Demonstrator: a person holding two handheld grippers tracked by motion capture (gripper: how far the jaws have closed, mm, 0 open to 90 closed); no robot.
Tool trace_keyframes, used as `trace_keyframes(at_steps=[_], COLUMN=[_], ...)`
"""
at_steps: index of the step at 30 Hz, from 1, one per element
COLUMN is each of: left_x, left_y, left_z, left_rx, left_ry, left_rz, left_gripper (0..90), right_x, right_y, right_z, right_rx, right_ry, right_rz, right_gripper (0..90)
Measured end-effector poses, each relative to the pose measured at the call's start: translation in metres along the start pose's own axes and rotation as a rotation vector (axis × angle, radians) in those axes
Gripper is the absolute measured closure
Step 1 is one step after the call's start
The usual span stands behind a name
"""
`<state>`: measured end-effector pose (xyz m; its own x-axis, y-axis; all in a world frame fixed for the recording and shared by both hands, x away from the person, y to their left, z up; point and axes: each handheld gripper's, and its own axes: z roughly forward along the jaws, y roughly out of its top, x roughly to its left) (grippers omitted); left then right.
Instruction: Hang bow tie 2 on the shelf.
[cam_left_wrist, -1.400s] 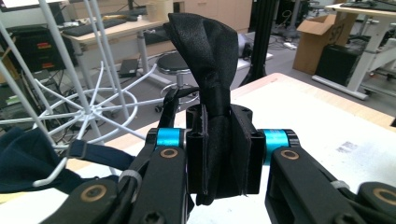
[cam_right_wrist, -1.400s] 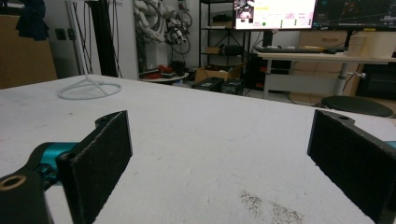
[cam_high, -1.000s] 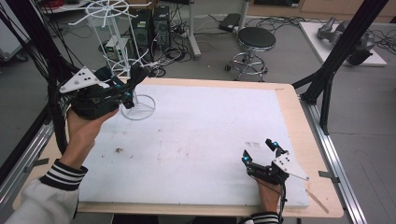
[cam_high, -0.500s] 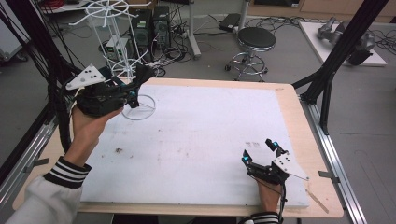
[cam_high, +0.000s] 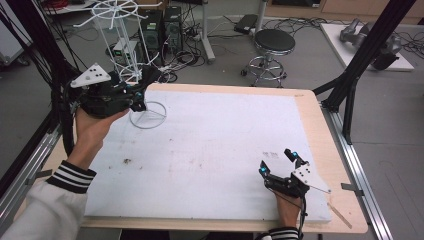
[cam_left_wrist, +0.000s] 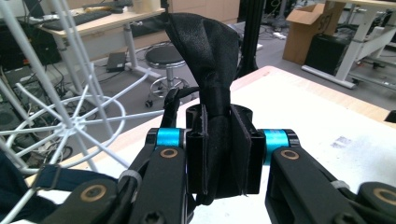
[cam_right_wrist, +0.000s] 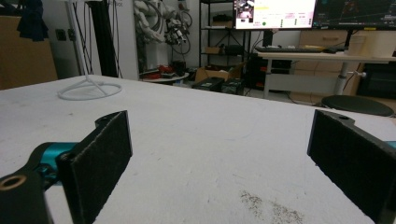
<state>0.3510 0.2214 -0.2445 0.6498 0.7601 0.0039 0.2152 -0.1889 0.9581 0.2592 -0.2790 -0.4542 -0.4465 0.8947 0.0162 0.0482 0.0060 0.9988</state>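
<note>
At the table's far-left corner, left claw (cam_left_wrist: 217, 156) pinches black cloth (cam_left_wrist: 208, 60).
Right claw (cam_right_wrist: 219, 163) gapes; cloth may snag white wire rack (cam_high: 131, 60).

A grey floor strewn with black cables (cam_high: 300, 22) surrounds the tabletop; a round black stool on chrome legs (cam_high: 274, 42) stands behind. Wooden desks (cam_left_wrist: 100, 21) and a lit monitor (cam_right_wrist: 273, 13) line the room.

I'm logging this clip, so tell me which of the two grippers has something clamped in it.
The left gripper, raised by the white wire rack, is shut on a black cloth. The right gripper rests open on the white table.
</note>
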Motion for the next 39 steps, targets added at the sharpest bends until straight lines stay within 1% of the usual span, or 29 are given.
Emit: trace_keyframes(at_steps=[4, 8, 14, 16, 18, 26, 32, 39], left_x=[0.007, 0.013, 0.021, 0.022, 0.024, 0.031, 0.035, 0.037], left_y=[0.000, -0.001, -0.001, -0.001, 0.000, 0.000, -0.001, -0.002], left_z=[0.001, 0.002, 0.004, 0.005, 0.005, 0.010, 0.013, 0.013], left_rx=[0.010, 0.029, 0.037, 0.035, 0.042, 0.049, 0.066, 0.073], left_ry=[0.015, 0.037, 0.062, 0.067, 0.077, 0.107, 0.135, 0.147], left_rz=[-0.002, 0.008, 0.002, -0.002, 0.006, -0.015, -0.009, -0.001], left_gripper=[76.7, 76.7, 76.7, 76.7, 76.7, 76.7, 76.6, 76.4], right_x=[0.000, 0.000, 0.000, 0.000, 0.000, 0.000, 0.000, 0.000], right_y=[0.000, 0.000, 0.000, 0.000, 0.000, 0.000, 0.000, 0.000], right_z=[0.000, 0.000, 0.000, 0.000, 0.000, 0.000, 0.000, 0.000], right_rx=[-0.001, -0.001, 0.000, -0.001, 0.000, -0.001, 0.000, 0.000], right_ry=[0.001, 0.000, -0.001, -0.001, 0.000, 0.000, 0.001, 0.001], right_rz=[0.000, 0.002, -0.001, -0.003, -0.004, 0.000, 0.001, 0.001], right_gripper=[5.8, 5.8, 5.8, 5.8, 5.8, 5.8, 5.8, 5.8])
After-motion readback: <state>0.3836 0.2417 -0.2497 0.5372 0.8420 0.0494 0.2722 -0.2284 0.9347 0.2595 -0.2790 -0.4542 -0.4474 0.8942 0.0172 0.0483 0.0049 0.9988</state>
